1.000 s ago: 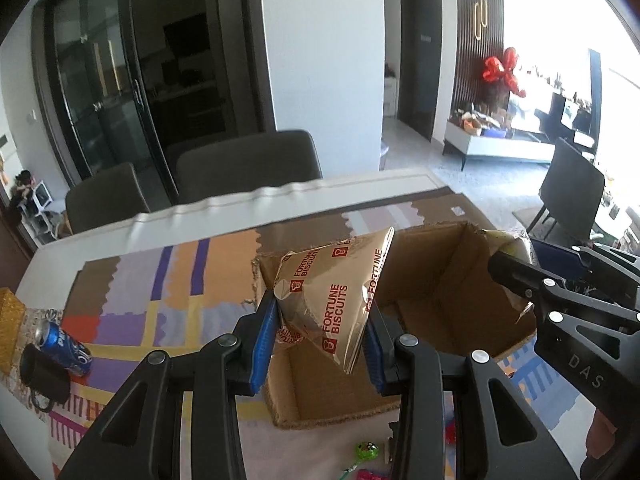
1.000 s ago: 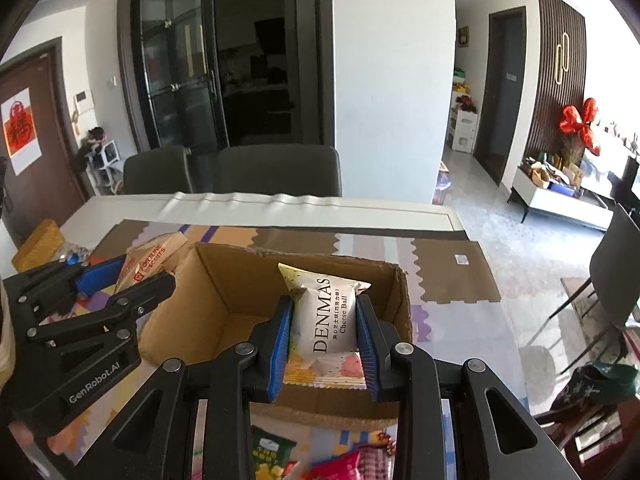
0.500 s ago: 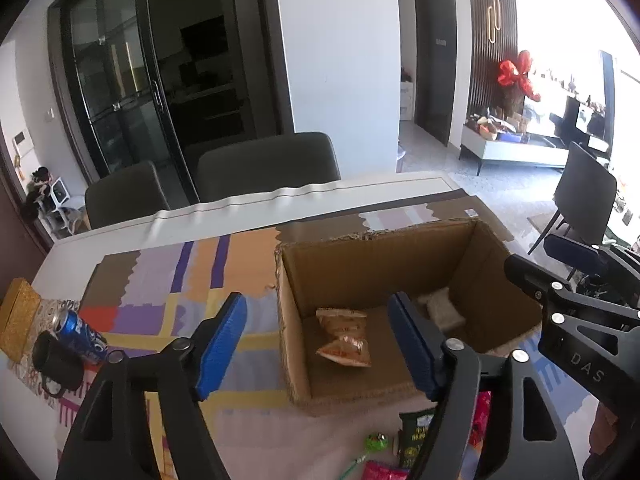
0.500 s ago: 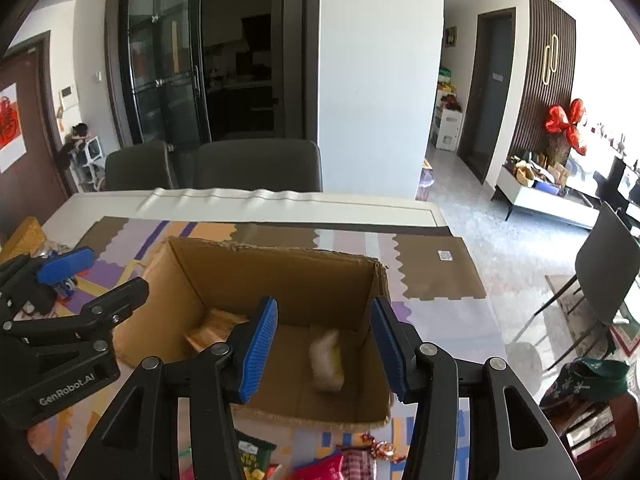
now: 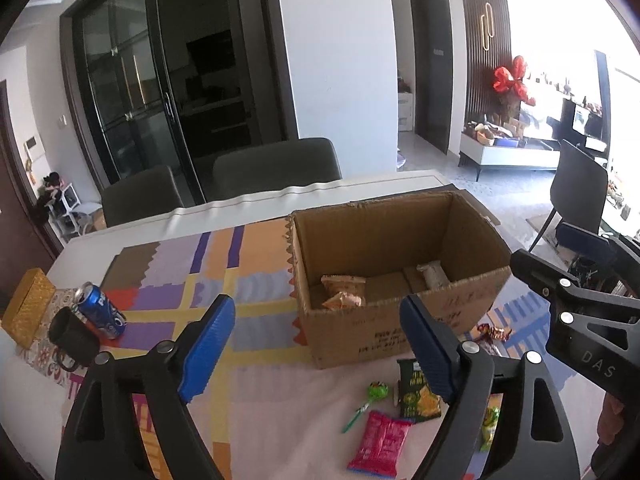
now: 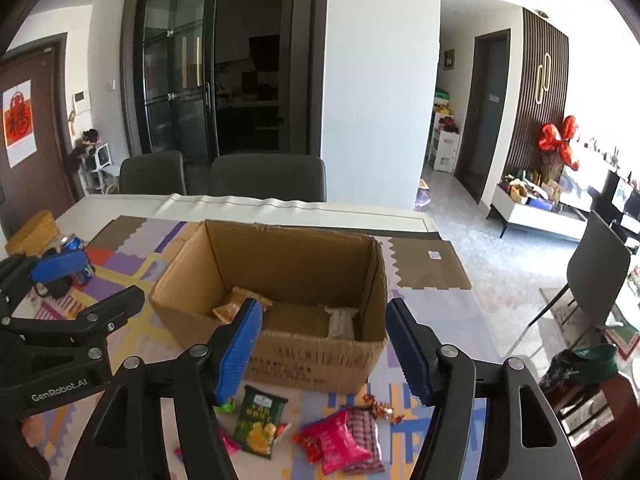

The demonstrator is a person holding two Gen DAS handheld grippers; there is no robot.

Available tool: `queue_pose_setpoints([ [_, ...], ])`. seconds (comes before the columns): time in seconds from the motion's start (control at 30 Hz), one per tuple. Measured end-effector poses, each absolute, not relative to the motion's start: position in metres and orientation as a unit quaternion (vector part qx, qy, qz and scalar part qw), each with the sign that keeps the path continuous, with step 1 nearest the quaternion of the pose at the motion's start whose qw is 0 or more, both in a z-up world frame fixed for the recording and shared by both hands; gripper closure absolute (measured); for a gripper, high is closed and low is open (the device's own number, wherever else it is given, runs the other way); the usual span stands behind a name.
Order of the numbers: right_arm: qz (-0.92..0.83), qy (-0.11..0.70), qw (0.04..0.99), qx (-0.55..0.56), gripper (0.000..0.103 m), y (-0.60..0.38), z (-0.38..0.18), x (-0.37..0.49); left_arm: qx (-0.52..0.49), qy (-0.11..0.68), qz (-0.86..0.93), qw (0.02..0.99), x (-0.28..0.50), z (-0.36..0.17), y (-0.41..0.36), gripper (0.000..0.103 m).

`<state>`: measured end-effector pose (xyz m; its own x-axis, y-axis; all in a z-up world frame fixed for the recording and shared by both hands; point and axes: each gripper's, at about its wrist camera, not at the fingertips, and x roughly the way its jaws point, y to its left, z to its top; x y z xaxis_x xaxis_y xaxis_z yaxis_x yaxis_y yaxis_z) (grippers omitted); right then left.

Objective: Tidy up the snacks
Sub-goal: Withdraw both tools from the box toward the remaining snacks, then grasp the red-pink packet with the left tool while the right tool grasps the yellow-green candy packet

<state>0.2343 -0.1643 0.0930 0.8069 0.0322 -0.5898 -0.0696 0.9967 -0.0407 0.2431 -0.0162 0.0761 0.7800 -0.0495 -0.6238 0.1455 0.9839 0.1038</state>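
An open cardboard box [image 5: 400,324] [image 6: 320,356] stands on the table. Inside lie a gold biscuit pack [image 5: 344,294] [image 6: 236,304] and a white cheese-ball pack [image 5: 434,274] [image 6: 342,322]. My left gripper [image 5: 316,344] is open and empty, in front of the box's left part. My right gripper [image 6: 324,350] is open and empty, in front of the box's near wall. On the table before the box lie a green chip pack [image 5: 418,390] [image 6: 258,420], a red pack [image 5: 380,444] [image 6: 338,442] and a green lollipop [image 5: 370,398].
A blue soda can [image 5: 100,310], a dark mug [image 5: 74,338] and a gold box [image 5: 26,312] stand at the table's left edge. Small wrapped candies [image 5: 492,332] [image 6: 380,404] lie right of the box. Grey chairs [image 6: 266,178] stand behind the table.
Both grippers opened and dropped their packs into the box: the biscuit pack from the left, the cheese-ball pack from the right. Both then drew back and up from the box.
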Motion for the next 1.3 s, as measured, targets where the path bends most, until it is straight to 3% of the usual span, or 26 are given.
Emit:
queue_pose_setpoints([
  [0.37,0.023,0.309,0.950,-0.025,0.038,-0.158,0.085,0.190,0.068,0.324,-0.051,0.942,0.202,0.065,-0.008,0.013],
  [0.5,0.016,0.320,0.947,-0.026,0.033,-0.160,0.074,0.178,0.072,0.330,-0.055,0.939,0.192,0.052,-0.010,0.012],
  [1.3,0.020,0.472,0.881,0.017,0.033,-0.167,-0.027,0.156,0.084,0.443,-0.097,0.887,0.189,-0.038,-0.030,0.012],
])
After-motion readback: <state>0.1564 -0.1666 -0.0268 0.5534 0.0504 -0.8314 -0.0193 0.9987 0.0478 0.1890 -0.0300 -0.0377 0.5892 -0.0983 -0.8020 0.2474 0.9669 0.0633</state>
